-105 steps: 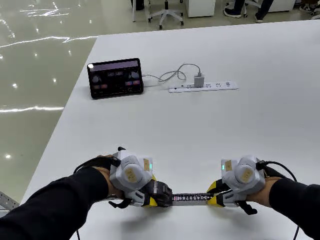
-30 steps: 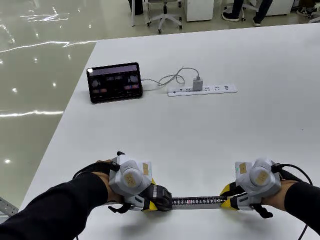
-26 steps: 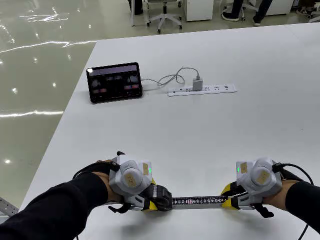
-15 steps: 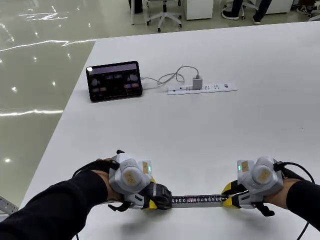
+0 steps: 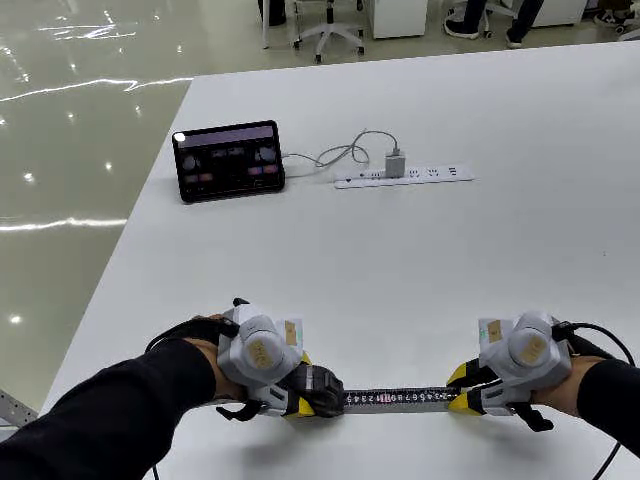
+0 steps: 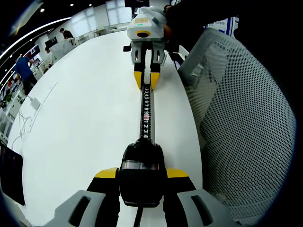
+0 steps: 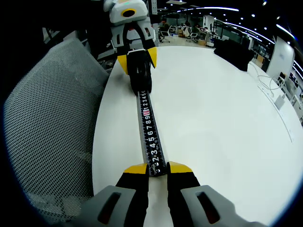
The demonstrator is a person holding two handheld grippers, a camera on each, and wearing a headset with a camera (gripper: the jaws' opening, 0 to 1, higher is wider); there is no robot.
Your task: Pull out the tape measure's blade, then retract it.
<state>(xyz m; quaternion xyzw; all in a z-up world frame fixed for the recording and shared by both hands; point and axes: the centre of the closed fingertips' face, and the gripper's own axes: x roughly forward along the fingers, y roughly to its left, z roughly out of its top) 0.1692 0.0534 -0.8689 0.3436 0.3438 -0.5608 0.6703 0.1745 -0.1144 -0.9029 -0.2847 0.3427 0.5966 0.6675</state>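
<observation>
Between opposing jaws, case (image 5: 318, 390) and blade (image 5: 395, 398)

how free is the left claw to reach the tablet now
Probably not: the left claw is shut on the tape case, its blade held by the right claw. Nothing else lies between it and the tablet.

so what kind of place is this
Most likely an open-plan office or lab: a big white table, a wheeled office chair beyond it, and a tablet near a power strip.
</observation>
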